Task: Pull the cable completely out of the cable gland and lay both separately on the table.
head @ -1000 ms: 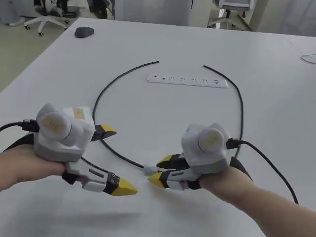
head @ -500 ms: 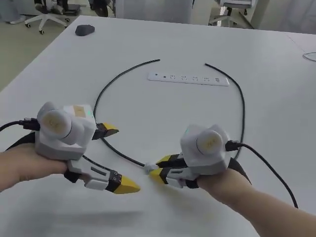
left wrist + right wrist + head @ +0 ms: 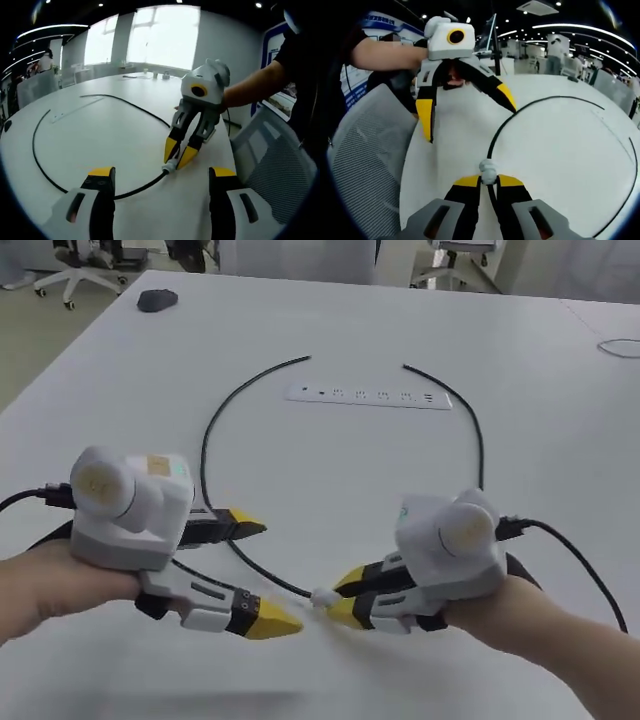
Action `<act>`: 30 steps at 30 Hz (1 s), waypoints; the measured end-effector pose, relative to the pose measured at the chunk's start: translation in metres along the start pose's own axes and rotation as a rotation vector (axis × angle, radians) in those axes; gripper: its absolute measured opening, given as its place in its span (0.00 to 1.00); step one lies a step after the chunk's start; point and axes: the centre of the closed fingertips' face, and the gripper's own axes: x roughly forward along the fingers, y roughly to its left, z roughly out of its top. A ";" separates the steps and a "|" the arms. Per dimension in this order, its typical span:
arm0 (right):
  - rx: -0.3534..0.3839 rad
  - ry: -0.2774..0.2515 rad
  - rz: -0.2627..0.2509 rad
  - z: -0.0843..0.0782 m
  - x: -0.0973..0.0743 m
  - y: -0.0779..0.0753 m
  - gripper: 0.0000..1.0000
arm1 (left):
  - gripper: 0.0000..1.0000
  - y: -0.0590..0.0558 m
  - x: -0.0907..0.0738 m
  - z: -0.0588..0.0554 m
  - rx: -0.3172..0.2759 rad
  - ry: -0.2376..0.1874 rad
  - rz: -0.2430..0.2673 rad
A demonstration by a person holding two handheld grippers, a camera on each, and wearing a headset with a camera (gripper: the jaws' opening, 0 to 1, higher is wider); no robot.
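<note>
A small white cable gland (image 3: 321,597) sits on a long black cable (image 3: 205,465) that loops over the white table (image 3: 560,400). My right gripper (image 3: 332,597) is shut on the gland, with its yellow tips pinching it. In the right gripper view the gland (image 3: 488,171) sits at the tips of my right gripper (image 3: 489,182), and the cable (image 3: 520,112) curves away beyond. My left gripper (image 3: 282,576) is open just left of the gland, its jaws wide on either side of the cable. The left gripper view shows the gland (image 3: 170,166) ahead of my left gripper (image 3: 162,174).
A white power strip (image 3: 365,396) lies at the table's middle, inside the cable loop. A dark mouse (image 3: 155,300) rests at the far left corner. A thin cord (image 3: 620,345) lies at the right edge. Office chairs (image 3: 70,270) stand beyond the table.
My right gripper's jaws have come together on the gland. My left gripper has moved right, closer to the gland, still open.
</note>
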 end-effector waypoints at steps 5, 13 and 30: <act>-0.044 0.001 0.016 0.003 -0.017 0.010 0.07 | 0.72 -0.016 0.014 0.002 -0.006 0.012 -0.056; -0.115 -0.022 0.061 0.004 -0.045 0.025 0.07 | 0.65 -0.045 0.028 0.008 -0.007 -0.030 -0.180; -0.174 -0.043 0.081 0.012 -0.061 0.039 0.07 | 0.42 -0.083 0.035 0.021 -0.046 -0.077 -0.331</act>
